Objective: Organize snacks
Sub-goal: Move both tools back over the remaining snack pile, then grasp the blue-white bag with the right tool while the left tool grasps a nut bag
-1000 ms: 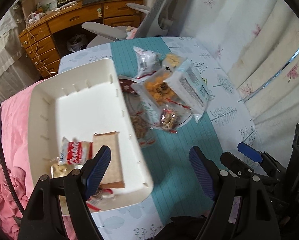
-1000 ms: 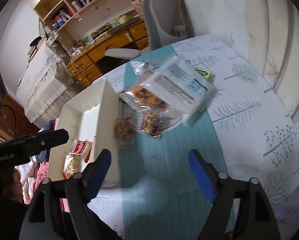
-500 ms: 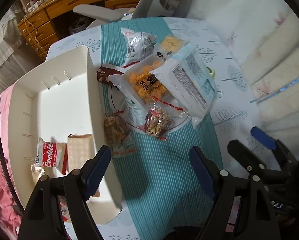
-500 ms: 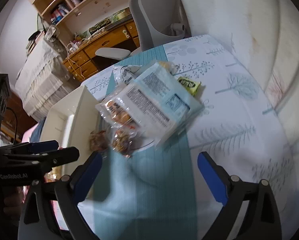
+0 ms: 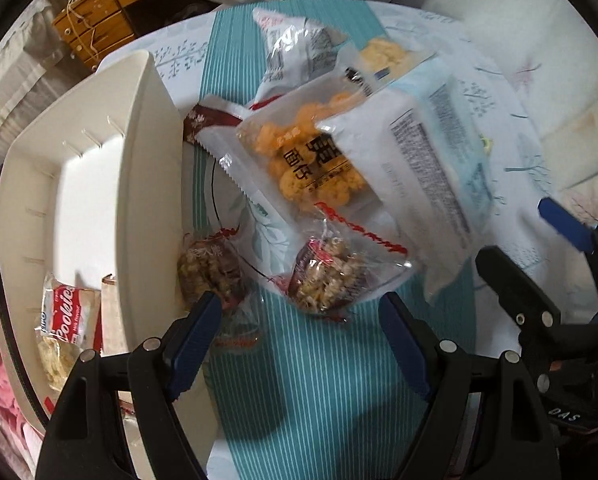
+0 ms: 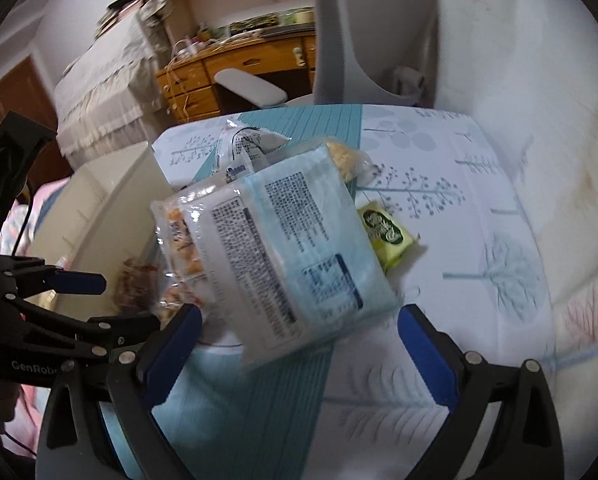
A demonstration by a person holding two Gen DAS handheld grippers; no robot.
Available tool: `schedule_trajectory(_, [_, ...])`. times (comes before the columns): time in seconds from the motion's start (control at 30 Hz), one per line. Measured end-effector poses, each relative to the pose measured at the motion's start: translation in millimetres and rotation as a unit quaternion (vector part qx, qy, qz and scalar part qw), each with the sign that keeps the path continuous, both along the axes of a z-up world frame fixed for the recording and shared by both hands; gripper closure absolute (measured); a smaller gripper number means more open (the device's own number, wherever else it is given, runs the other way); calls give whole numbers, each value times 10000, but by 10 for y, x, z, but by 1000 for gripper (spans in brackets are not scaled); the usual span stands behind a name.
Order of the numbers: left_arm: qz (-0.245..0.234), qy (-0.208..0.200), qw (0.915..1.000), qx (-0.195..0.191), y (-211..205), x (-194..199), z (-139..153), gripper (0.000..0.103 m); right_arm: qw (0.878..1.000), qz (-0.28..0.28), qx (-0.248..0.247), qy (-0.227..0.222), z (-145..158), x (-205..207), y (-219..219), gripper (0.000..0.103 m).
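Observation:
A pile of snack packets lies on a plate [image 5: 219, 184] on the teal runner. It holds a big pale blue pack [image 5: 431, 152], an orange puff bag [image 5: 307, 160] and a clear nut bag [image 5: 331, 276]. Another nut bag [image 5: 211, 268] rests against the white bin [image 5: 155, 160]. My left gripper [image 5: 299, 308] hangs open just over the two nut bags, holding nothing. My right gripper [image 6: 301, 316] stands wide open around the near corner of the blue pack [image 6: 291, 240], pads off it. A green-yellow packet [image 6: 387, 236] lies right of the pack.
The bin holds a red cookie packet [image 5: 65, 316] and a brown packet [image 5: 109, 312]. A silver bag [image 5: 295, 48] and a yellow snack [image 5: 383, 52] lie at the pile's far end. A grey chair [image 6: 379, 32] and a wooden desk [image 6: 235, 68] stand beyond the table.
Both grippers have come down and forward toward the snack pile, which now fills both views. The right jaws have spread wider. The bin has slid to the left edge of the left wrist view.

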State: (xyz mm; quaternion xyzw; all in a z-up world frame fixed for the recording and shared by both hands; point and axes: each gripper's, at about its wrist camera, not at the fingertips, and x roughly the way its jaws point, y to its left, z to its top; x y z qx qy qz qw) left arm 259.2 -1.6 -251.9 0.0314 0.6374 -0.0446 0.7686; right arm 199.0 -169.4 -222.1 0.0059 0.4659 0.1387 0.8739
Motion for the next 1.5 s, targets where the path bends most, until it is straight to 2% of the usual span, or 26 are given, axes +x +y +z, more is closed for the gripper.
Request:
schedule_trajectory(0.13, [65,31,9999,129,16,27,-142,23,9994,319,-138,-60,-141,124,28,3])
schedule_trajectory(0.27, [-216,-224,9984,476,-58,51,-178,24,9982,552,-241,-70,-271,208,60,3])
schedule_trajectory(0.57, [-266,-563,9964,574,-99,144,-180,24,9956,845,-343,-223,-408,385,68,0])
schedule_trajectory(0.83, [-219,-686,9950,686,-92,251,-211,24,9951,970,-144,-109,-497,493,58,0])
schedule_trajectory(1.0, [-272,-749,9937,782,-138,281,-226,25,9949,983,-215,-118,-510,484,81,5])
schedule_trajectory(1.03, [-334,-770,9934,776,-166,269,-222,27,9950,975,-202,-110,-512,477,78,7])
schedule_trajectory(1.07, [-416,-697,9951,572,-180,266,-237,37,9951,965,-188,-102,-508,470,70,8])
schedule_trajectory(1.13, [-307,-589,9972,342,-198,272,-263,41,9950,983,-165,-89,-498,455,66,10])
schedule_trajectory(1.23, [-160,-433,9987,199,-214,323,-332,50,9952,962,-185,-24,-485,445,61,13])
schedule_trajectory(1.27, [-130,-367,9991,170,-223,334,-364,57,9954,949,-148,-2,-477,435,53,15])
schedule_trajectory(1.37, [-65,-363,9993,80,-234,323,-381,66,9959,898,-97,50,-447,402,35,21])
schedule_trajectory(1.5, [-89,-356,9993,29,-224,285,-386,68,9969,774,-49,167,-417,375,5,25])
